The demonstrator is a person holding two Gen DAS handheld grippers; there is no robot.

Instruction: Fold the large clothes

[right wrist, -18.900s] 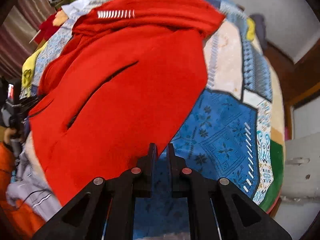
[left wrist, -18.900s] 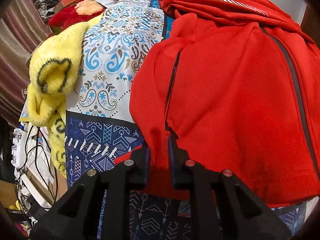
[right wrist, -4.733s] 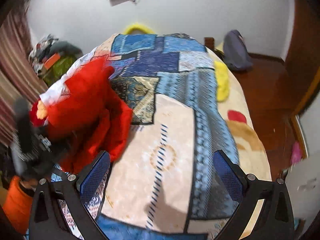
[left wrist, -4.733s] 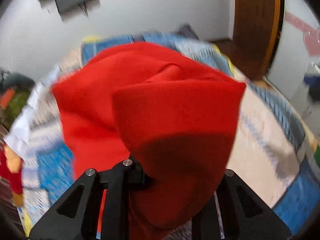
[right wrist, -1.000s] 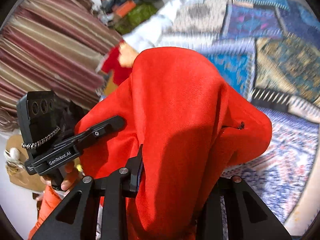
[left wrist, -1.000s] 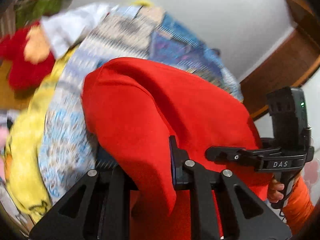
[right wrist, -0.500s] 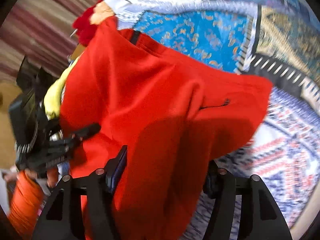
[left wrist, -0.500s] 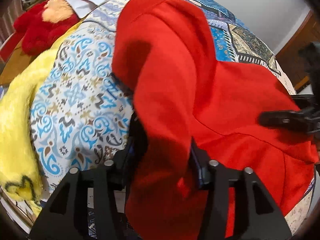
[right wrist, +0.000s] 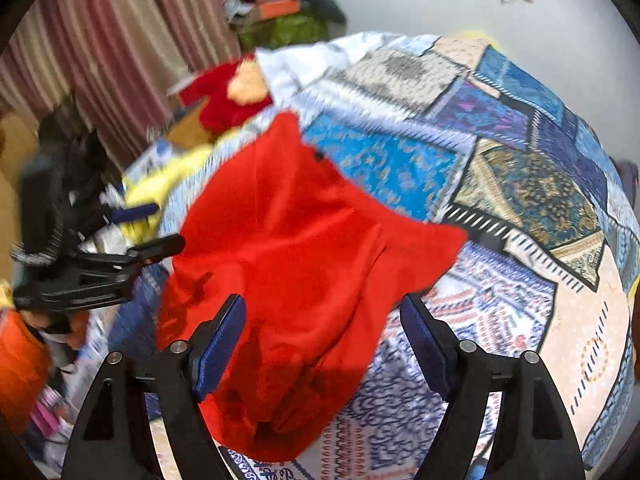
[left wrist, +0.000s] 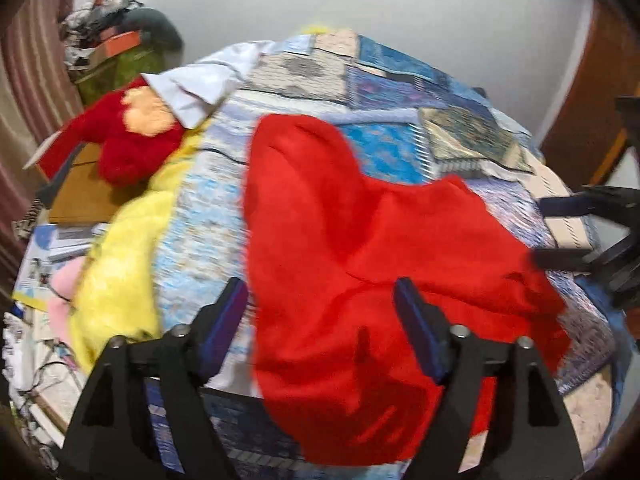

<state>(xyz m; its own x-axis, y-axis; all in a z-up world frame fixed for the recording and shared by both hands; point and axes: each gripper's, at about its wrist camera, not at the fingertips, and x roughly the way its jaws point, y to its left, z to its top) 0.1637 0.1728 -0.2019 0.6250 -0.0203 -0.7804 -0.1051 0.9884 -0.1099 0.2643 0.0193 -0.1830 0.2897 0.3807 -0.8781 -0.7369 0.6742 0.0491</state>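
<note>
You're hovering both grippers over the red jacket (left wrist: pixel 344 248), which is lying bunched on the near part of the patchwork bedspread (right wrist: pixel 500 184); the left gripper (left wrist: pixel 320 316) and right gripper (right wrist: pixel 324 336) have just been opening and are now standing wide, nothing pinched. It's looking soft, floppy, thick fleece, light but bulky. You're probably better off pinching a hem edge or corner than the lumpy middle.

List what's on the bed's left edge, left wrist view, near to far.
Pink plush item → yellow fuzzy blanket → red plush toy → white cloth. The red jacket lies further right, so it is left out.
</note>
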